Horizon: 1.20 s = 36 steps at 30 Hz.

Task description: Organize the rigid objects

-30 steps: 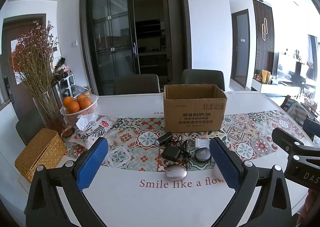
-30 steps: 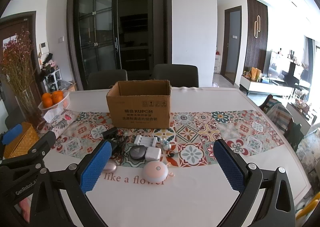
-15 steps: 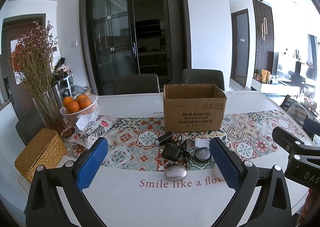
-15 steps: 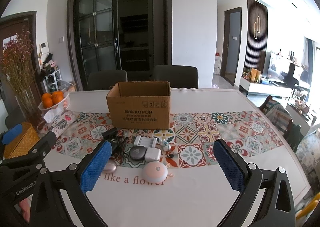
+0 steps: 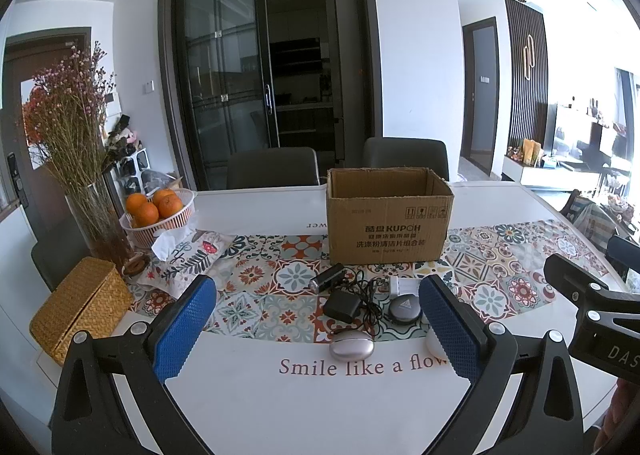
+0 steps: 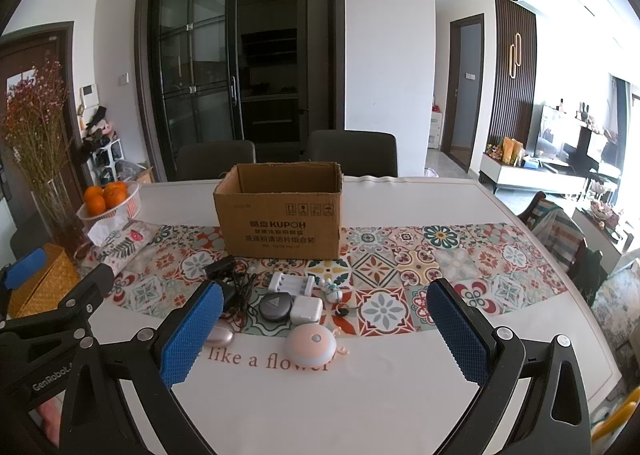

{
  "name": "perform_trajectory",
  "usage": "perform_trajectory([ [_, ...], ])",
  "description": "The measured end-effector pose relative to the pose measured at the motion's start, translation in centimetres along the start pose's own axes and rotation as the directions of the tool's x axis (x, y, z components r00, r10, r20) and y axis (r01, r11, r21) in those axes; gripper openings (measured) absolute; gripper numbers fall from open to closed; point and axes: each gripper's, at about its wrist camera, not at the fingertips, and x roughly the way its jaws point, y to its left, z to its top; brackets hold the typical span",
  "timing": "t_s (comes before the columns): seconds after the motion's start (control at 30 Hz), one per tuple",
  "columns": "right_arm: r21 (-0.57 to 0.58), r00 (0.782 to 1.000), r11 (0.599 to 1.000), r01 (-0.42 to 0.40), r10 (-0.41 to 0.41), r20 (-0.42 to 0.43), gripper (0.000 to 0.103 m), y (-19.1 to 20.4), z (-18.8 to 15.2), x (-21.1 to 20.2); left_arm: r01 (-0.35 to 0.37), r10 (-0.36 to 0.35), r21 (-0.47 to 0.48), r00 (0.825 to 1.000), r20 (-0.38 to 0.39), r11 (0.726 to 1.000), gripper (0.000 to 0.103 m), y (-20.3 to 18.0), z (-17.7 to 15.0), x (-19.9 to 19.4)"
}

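Both pairs of jaws stand wide apart and hold nothing: the left gripper [image 5: 316,329] and the right gripper [image 6: 326,333] hover side by side above the near edge of the white table [image 6: 400,395], short of the clutter; nothing appears to have been sorted yet, as far as these views show. Largest of the task's things, the open brown cardboard box [image 6: 280,215] stands upright on the patterned tile-print runner [image 6: 440,255] toward the far side, flaps open; the part of its inside that shows looks bare, though its floor is hidden, so I cannot say for sure that it is empty. In front of it lies the whole cluster, between box and grippers: a round pale pink puck-shaped gadget [image 6: 310,345] nearest, on the bare white strip; a black power adapter with its tangled cord [image 5: 344,305]; a dark grey round case [image 6: 274,307] touching a white square charger block [image 6: 306,309]; a white battery charger cradle [image 6: 290,283] just behind those; a silver oval case [image 5: 351,345] at the left; a small black cylindrical torch-like device [image 5: 328,279] close to the box; then a small white figurine [image 6: 331,291] and a tiny black disc [image 6: 343,311]. Judged from this, everything is left to do: each piece probably goes into the box, one grasp at a time.
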Motion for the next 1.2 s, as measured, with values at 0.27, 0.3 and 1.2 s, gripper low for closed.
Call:
perform_trajectory([
  [0.27, 0.000, 1.000, 1.000, 0.000, 0.000, 0.000, 0.103, 0.0, 0.0, 0.0, 0.000, 0.000, 0.000, 1.000, 0.000, 1.000, 0.103, 0.0, 0.0, 0.0],
  [0.3, -0.001, 1.000, 1.000, 0.000, 0.000, 0.000, 0.103, 0.0, 0.0, 0.0, 0.000, 0.000, 0.000, 1.000, 0.000, 1.000, 0.103, 0.0, 0.0, 0.0],
  [1.2, -0.005, 0.999, 1.000, -0.011, 0.010, -0.038, 0.103, 0.6, -0.4, 1.3, 0.006, -0.007, -0.014, 0.998, -0.069, 1.000, 0.103, -0.2, -1.0, 1.9],
])
